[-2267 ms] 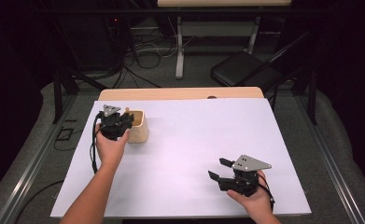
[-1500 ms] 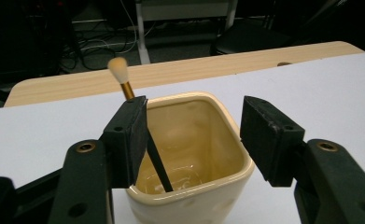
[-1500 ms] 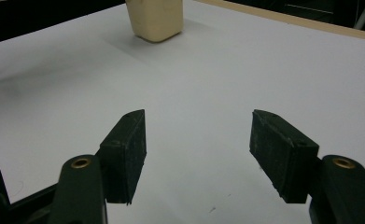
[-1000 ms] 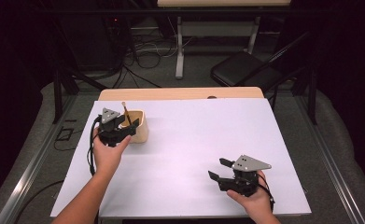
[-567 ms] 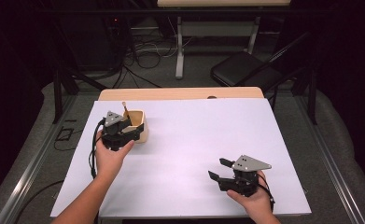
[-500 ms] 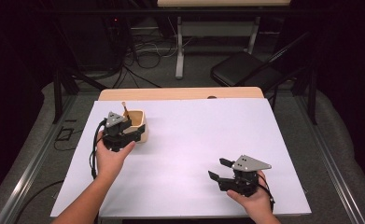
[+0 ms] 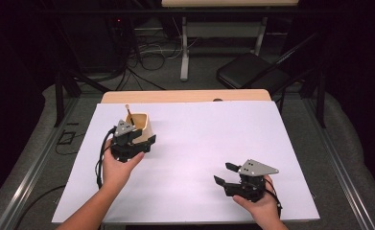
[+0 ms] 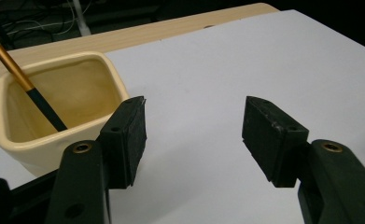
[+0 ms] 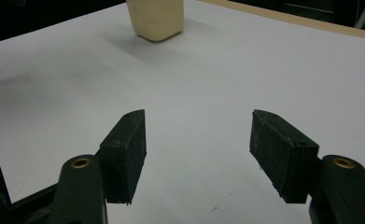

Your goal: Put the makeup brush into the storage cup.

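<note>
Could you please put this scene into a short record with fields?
surface: white sheet over a wooden table
container: cream square ceramic cup, upright, far left
contents: brush with black and gold handle, leaning in the cup
left tool: open, empty, beside the cup
right tool: open, empty, near right of the sheet, apart from the cup

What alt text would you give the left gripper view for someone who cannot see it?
A cream square pot holding a brush stands on a white table. In front, the left gripper has its two black jaws open, with nothing between them.
</note>
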`<state>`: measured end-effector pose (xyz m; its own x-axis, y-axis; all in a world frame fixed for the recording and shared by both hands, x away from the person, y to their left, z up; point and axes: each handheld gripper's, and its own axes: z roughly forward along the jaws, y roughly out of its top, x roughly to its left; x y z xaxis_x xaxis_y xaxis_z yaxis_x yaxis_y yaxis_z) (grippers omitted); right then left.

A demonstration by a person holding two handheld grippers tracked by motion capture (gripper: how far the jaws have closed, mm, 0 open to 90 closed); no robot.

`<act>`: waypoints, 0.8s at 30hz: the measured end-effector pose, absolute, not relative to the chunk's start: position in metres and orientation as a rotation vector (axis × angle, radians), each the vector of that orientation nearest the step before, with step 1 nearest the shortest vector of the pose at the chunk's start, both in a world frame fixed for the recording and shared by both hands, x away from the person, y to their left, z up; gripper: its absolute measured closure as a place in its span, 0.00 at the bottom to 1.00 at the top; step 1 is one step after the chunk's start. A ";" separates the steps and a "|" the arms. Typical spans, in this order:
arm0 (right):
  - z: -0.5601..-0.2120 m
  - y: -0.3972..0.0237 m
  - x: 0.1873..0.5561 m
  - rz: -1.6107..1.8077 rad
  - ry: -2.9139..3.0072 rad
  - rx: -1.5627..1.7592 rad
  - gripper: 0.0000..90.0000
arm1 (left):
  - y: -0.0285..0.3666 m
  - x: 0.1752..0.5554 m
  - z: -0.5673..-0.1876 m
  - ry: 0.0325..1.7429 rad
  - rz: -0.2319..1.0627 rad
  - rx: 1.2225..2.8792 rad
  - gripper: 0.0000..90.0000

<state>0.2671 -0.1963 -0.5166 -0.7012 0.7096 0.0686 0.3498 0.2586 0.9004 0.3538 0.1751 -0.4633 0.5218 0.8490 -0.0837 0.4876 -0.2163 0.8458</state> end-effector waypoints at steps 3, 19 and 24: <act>-0.517 -0.196 0.267 1.425 2.186 0.966 0.40 | 0.173 0.351 -0.465 1.093 0.501 1.883 0.45; -0.517 -0.196 0.267 1.424 2.183 0.968 0.40 | 0.173 0.333 -0.479 1.075 0.472 1.908 0.45; -0.517 -0.196 0.267 1.423 2.183 0.968 0.40 | 0.174 0.325 -0.484 1.078 0.457 1.900 0.45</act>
